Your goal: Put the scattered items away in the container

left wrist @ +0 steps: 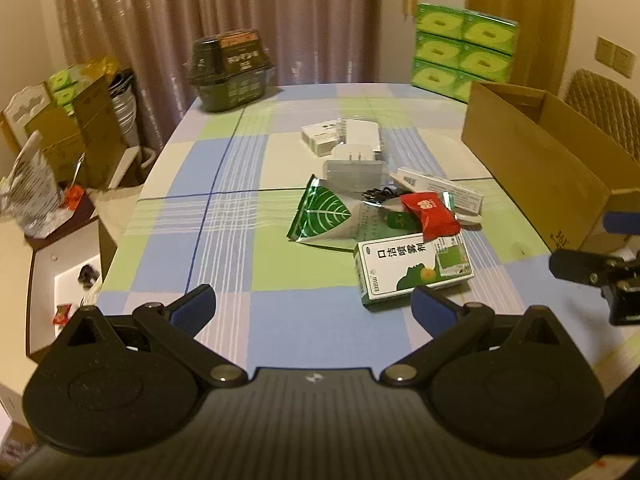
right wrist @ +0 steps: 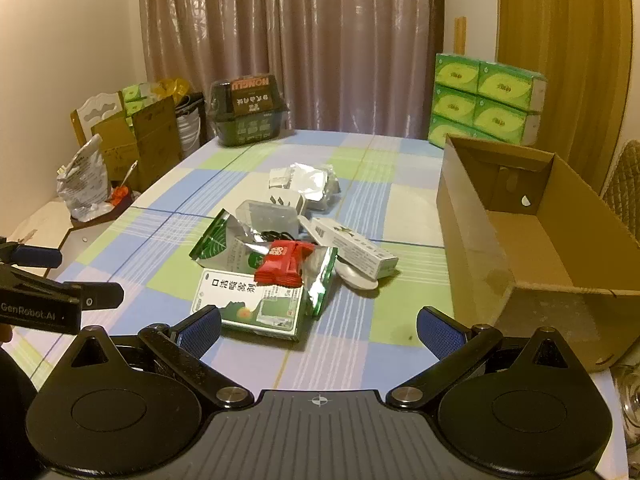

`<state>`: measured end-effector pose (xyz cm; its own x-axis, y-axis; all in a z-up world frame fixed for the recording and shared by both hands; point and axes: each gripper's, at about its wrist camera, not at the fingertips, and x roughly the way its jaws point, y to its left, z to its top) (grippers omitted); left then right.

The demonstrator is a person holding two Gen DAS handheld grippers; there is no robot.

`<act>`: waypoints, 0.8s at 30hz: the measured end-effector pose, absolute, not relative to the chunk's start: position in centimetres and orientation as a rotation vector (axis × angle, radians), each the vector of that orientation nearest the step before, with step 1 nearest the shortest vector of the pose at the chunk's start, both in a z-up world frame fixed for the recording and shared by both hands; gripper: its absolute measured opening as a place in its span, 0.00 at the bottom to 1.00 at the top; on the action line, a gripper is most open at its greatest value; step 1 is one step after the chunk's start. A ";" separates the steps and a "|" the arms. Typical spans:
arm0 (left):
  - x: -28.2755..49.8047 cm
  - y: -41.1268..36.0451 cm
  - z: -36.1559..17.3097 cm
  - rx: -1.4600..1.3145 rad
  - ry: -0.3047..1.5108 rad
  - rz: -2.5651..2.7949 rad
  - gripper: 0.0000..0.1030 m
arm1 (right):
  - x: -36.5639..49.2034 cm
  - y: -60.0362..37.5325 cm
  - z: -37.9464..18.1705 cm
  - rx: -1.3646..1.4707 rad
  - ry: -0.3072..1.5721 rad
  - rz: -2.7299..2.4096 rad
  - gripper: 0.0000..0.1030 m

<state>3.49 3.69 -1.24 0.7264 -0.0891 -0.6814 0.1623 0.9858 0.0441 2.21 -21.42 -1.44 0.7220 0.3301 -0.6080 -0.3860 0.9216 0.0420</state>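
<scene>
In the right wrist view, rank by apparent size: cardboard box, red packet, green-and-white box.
1. Cardboard box, largest by far.
2. Green-and-white box, though it lies nearer the camera.
3. Red packet, smallest.

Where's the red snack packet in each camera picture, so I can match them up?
Left wrist: red snack packet right of centre, atop the pile.
Right wrist: red snack packet just left of centre.
Shared landmark: green-and-white medicine box directly in front of it.
</scene>
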 end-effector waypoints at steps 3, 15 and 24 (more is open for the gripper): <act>3.8 3.6 -1.2 0.127 0.744 -0.178 0.99 | 2.5 -21.2 -1.5 -0.090 0.656 0.397 0.98; 5.6 2.3 -2.2 0.276 0.748 -0.390 0.99 | 4.9 -20.1 -2.1 -0.107 0.671 0.408 0.98; 7.3 1.2 -3.4 0.423 0.756 -0.554 0.99 | 7.5 -18.9 -3.0 -0.121 0.691 0.426 0.98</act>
<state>7.32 1.23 -3.42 0.5980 -0.3151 -0.7370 0.6079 0.7776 0.1608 7.52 -18.91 -2.96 0.6887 0.3404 -0.6401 -0.4195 0.9072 0.0311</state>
